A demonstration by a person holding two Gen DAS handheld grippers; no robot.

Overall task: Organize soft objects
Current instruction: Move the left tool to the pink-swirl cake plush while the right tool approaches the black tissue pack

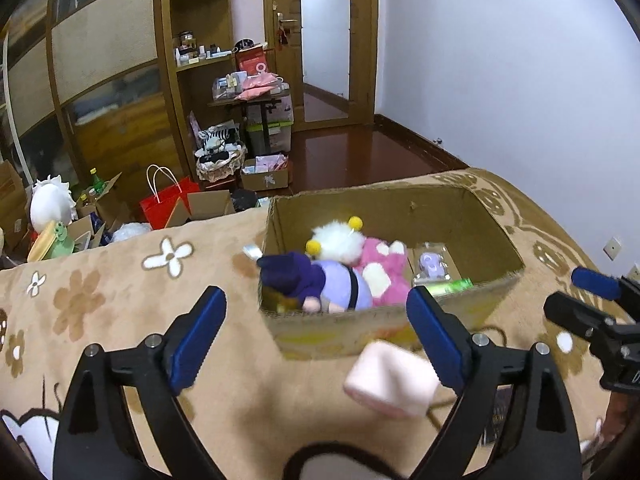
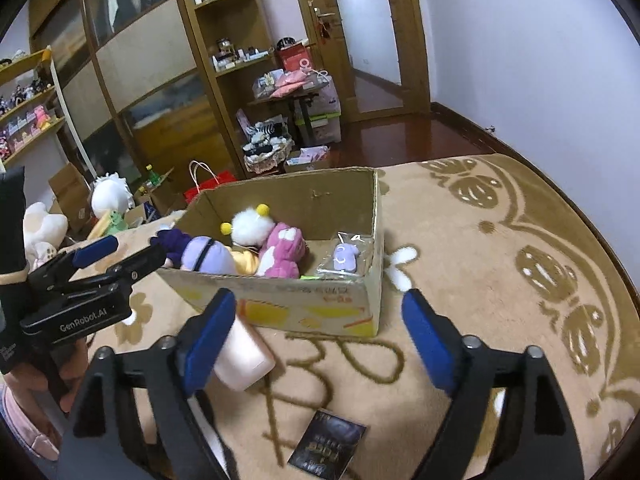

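A cardboard box (image 1: 472,216) (image 2: 312,304) stands on the beige patterned blanket. It holds a purple plush (image 1: 340,286) (image 2: 204,254), a white fluffy plush (image 1: 338,240) (image 2: 254,226), a pink plush (image 1: 386,272) (image 2: 282,256) and a small bagged lilac toy (image 1: 431,266) (image 2: 345,258). A pale pink soft block (image 1: 390,380) (image 2: 244,356) lies on the blanket in front of the box. My left gripper (image 1: 316,334) is open and empty, the block near its right finger. My right gripper (image 2: 320,340) is open and empty, the block beside its left finger.
A dark card (image 2: 326,446) lies on the blanket near the front. Beyond the blanket's far edge are a red bag (image 1: 168,202), open cartons, plush toys (image 2: 110,194), wooden cabinets and a laden small table (image 1: 256,96). The door (image 1: 286,40) is behind.
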